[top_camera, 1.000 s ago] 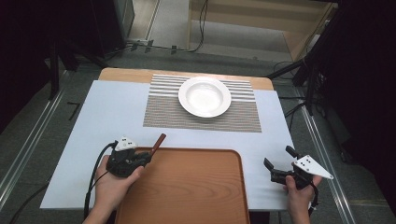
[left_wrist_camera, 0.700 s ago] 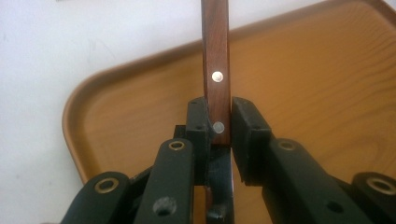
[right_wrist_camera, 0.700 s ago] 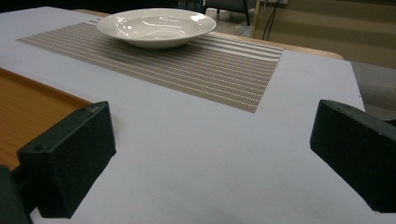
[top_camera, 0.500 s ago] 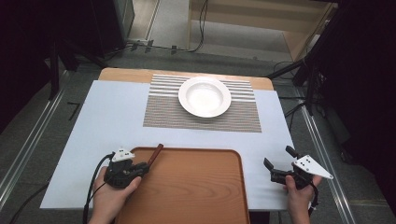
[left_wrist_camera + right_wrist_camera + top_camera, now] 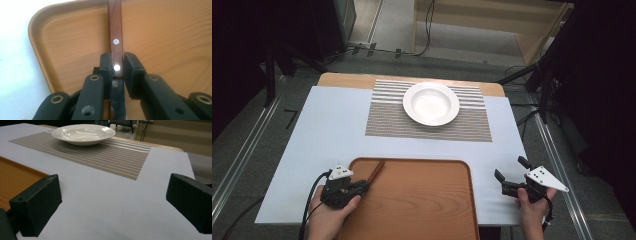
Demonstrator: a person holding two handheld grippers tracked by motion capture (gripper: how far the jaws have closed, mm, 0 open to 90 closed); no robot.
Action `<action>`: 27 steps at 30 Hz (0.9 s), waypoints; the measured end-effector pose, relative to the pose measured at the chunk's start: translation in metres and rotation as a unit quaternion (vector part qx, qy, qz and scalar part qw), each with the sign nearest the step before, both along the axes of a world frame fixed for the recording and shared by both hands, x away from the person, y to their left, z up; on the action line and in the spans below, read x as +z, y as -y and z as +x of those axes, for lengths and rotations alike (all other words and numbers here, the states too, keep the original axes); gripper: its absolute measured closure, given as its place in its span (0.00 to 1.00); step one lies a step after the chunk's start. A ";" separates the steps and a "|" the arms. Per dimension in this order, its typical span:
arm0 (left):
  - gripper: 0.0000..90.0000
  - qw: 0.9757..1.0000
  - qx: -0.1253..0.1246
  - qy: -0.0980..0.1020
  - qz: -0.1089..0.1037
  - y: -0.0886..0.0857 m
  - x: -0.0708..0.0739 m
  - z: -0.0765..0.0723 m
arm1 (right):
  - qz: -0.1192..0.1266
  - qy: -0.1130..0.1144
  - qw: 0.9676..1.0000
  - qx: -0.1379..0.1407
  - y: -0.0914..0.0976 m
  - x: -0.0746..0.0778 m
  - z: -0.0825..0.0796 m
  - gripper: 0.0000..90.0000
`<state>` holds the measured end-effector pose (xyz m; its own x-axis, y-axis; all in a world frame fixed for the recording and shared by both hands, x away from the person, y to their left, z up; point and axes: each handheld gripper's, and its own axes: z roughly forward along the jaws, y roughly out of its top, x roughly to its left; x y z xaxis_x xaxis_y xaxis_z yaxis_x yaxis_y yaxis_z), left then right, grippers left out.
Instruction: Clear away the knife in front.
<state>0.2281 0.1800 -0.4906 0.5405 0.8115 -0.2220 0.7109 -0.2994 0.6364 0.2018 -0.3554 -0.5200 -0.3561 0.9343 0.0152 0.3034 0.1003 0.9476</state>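
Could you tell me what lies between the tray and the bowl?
Bare white table, then the near part of the striped mat under the bowl; the high view shows it beyond the tray.

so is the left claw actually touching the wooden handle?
Touching. The left gripper view shows the left claw with both jaws against the sides of the wooden handle, above the tray.

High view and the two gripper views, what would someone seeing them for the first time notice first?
The white bowl stands out, sitting on the striped placemat at the table's far side. Nearer the person lies a large wooden tray, and over its left corner the left gripper is shut on a dark wooden handle with two silver rivets. The right gripper hangs open over the pale table cover, right of the tray.
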 end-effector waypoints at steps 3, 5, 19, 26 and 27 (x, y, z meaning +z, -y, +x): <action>0.84 1.000 0.003 -0.001 0.003 0.000 0.000 0.001 | -0.001 0.000 1.000 0.001 0.000 0.000 0.000 0.00; 0.82 1.000 0.005 0.004 -0.006 0.000 0.002 0.002 | 0.000 0.000 1.000 0.000 0.000 0.000 0.000 0.00; 0.99 0.995 -0.069 0.035 0.059 0.037 0.001 0.018 | -0.001 0.000 1.000 0.000 0.000 0.000 0.000 0.00; 0.99 0.996 -0.055 0.028 0.063 0.022 0.000 0.021 | -0.001 0.000 1.000 0.000 0.000 0.000 0.000 0.00; 0.99 0.996 -0.055 0.028 0.063 0.022 0.000 0.021 | -0.001 0.000 1.000 0.000 0.000 0.000 0.000 0.00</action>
